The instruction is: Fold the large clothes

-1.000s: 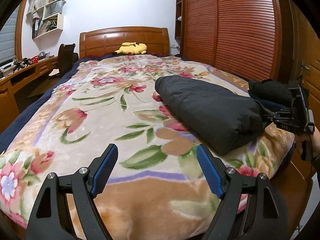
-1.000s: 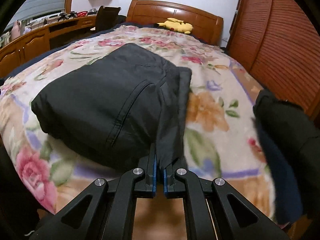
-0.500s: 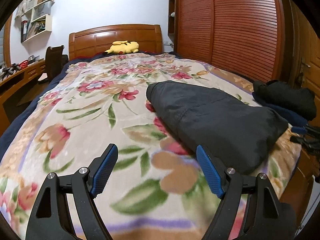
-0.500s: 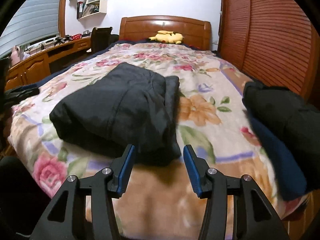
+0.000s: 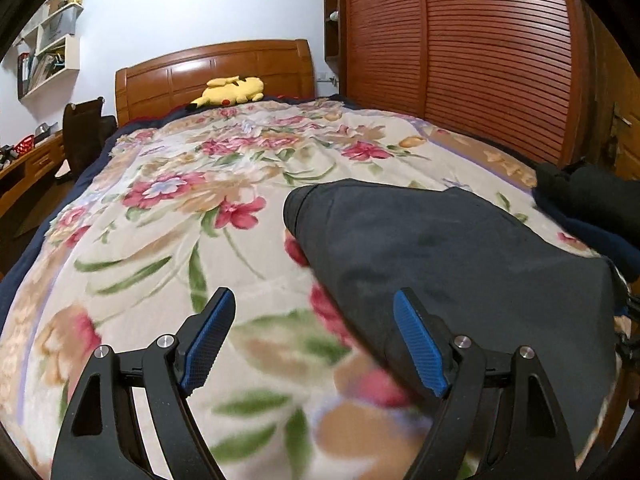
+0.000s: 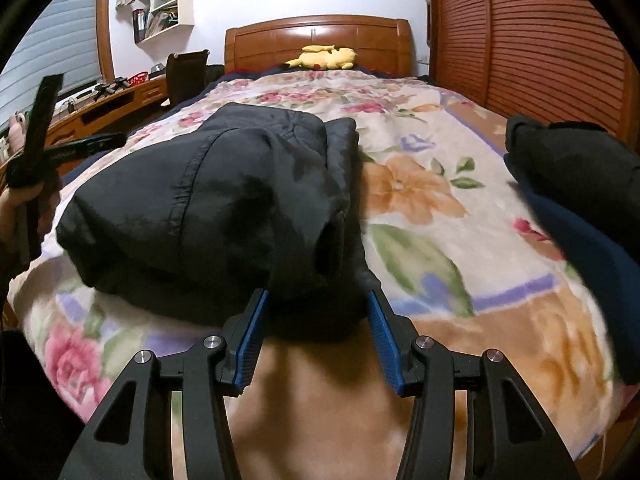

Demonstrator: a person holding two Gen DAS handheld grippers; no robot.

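Note:
A folded black garment lies on the floral blanket near the bed's foot; it also shows in the right wrist view. My left gripper is open and empty, its right finger against the garment's near left edge. My right gripper is open with its blue pads on either side of the garment's near folded corner, not clamped. The left gripper's body and the hand holding it show at the left edge of the right wrist view.
A pile of dark clothes sits at the bed's right edge. A yellow plush toy lies by the wooden headboard. A slatted wardrobe stands to the right; a desk and chair to the left.
My right gripper opened, let go of the garment's edge, and now straddles its near corner. My left gripper moved forward and right up to the garment's left side.

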